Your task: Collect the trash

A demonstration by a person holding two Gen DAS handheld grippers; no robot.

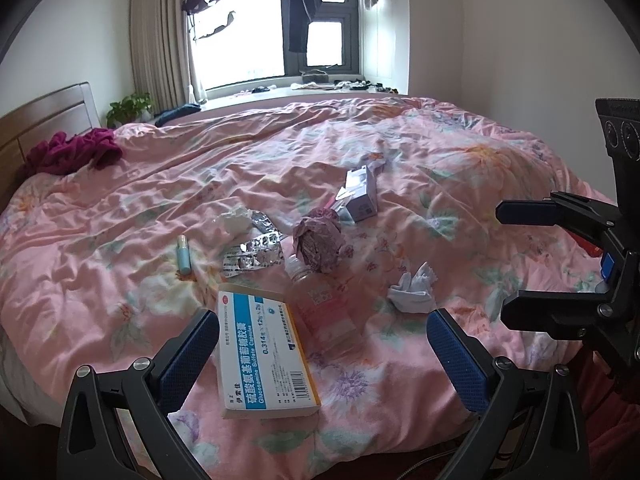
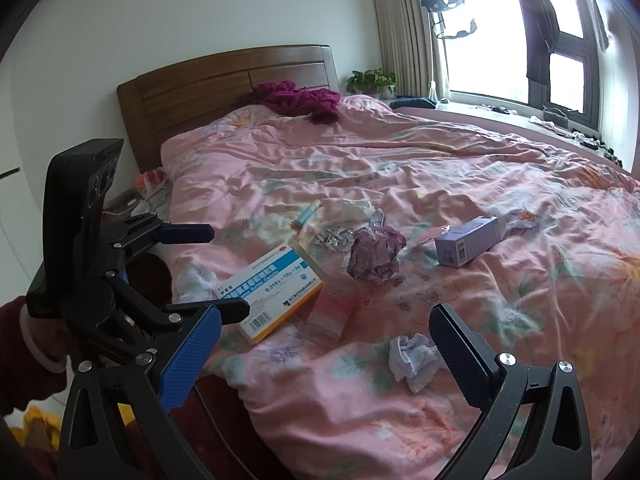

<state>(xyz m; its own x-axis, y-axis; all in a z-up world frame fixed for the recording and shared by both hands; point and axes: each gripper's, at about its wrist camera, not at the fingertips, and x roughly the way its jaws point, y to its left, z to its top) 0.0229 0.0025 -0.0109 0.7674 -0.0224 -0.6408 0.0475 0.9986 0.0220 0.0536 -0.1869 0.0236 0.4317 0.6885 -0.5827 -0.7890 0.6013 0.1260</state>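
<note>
Trash lies on a pink floral duvet (image 1: 460, 152). A blue and white medicine box (image 1: 264, 356) (image 2: 272, 288) lies nearest, between the open jaws of my left gripper (image 1: 320, 356). Beside it lie a clear pink-labelled bottle (image 1: 324, 304) (image 2: 334, 308), a crumpled purple paper ball (image 1: 318, 244) (image 2: 374, 256), silver blister packs (image 1: 252, 256) (image 2: 334, 236), a small blue tube (image 1: 184, 254) (image 2: 308, 214), a purple box (image 1: 362, 194) (image 2: 470, 240) and a white tissue wad (image 1: 414, 288) (image 2: 412, 356). My right gripper (image 2: 326, 364) is open and empty above the bed edge, near the tissue wad.
A wooden headboard (image 2: 224, 84) stands at the bed's head with a crumpled magenta garment (image 2: 300, 98) by it. A potted plant (image 2: 372, 80) and a window sill with clutter (image 1: 328, 86) lie beyond. Another white tissue (image 1: 236, 218) sits by the blister packs.
</note>
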